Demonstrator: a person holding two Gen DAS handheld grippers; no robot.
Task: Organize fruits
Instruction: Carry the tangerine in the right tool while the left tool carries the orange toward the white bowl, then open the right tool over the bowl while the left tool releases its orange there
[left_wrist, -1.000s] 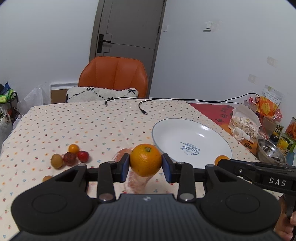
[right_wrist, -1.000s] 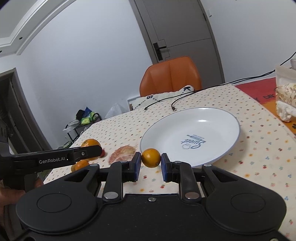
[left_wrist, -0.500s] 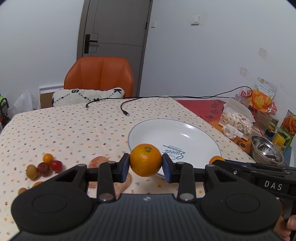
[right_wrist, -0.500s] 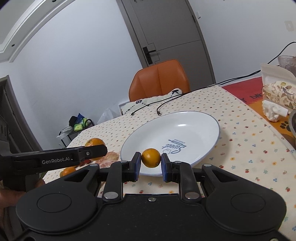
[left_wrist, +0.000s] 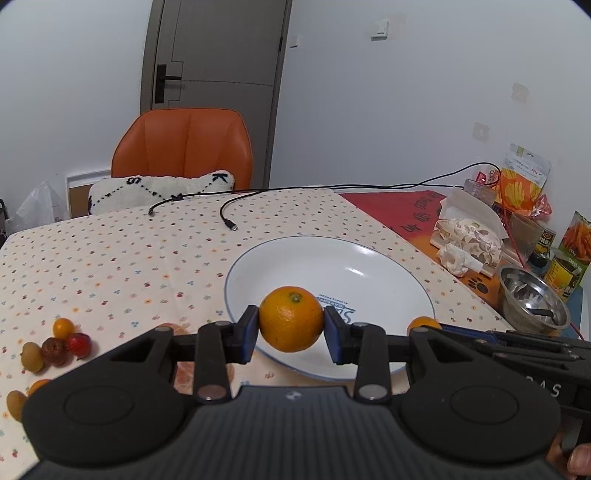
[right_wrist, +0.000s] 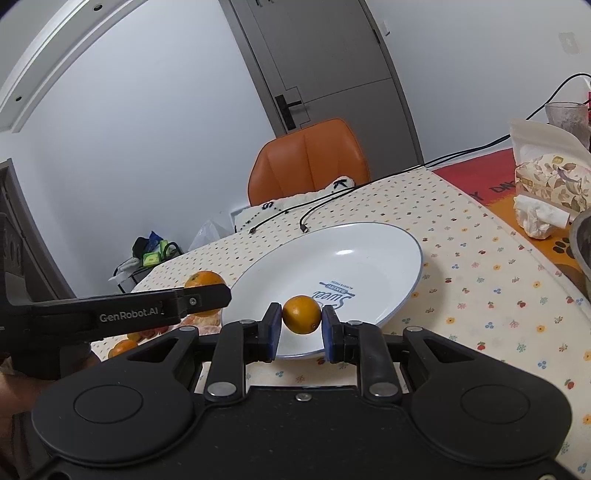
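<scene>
My left gripper (left_wrist: 291, 331) is shut on a large orange (left_wrist: 291, 319), held just above the near rim of the white plate (left_wrist: 332, 266). My right gripper (right_wrist: 301, 322) is shut on a small orange (right_wrist: 301, 314), also over the plate's (right_wrist: 369, 258) near edge. In the right wrist view the left gripper's arm crosses at the left with its orange (right_wrist: 204, 279) behind it. The small orange (left_wrist: 423, 323) shows at the right gripper's tip in the left wrist view. A peeled citrus piece (left_wrist: 183, 373) lies on the cloth under the left fingers.
Several small fruits (left_wrist: 55, 345) sit on the dotted tablecloth at the left. Black cables (left_wrist: 229, 214) lie beyond the plate. A steel bowl (left_wrist: 532, 302), tissue pack (left_wrist: 469, 240), snack bags and cans crowd the right side. An orange chair (left_wrist: 183, 147) stands behind the table.
Both grippers have carried their oranges forward toward the plate; the plate now looms larger and sits under both fruits. Both stay shut.
</scene>
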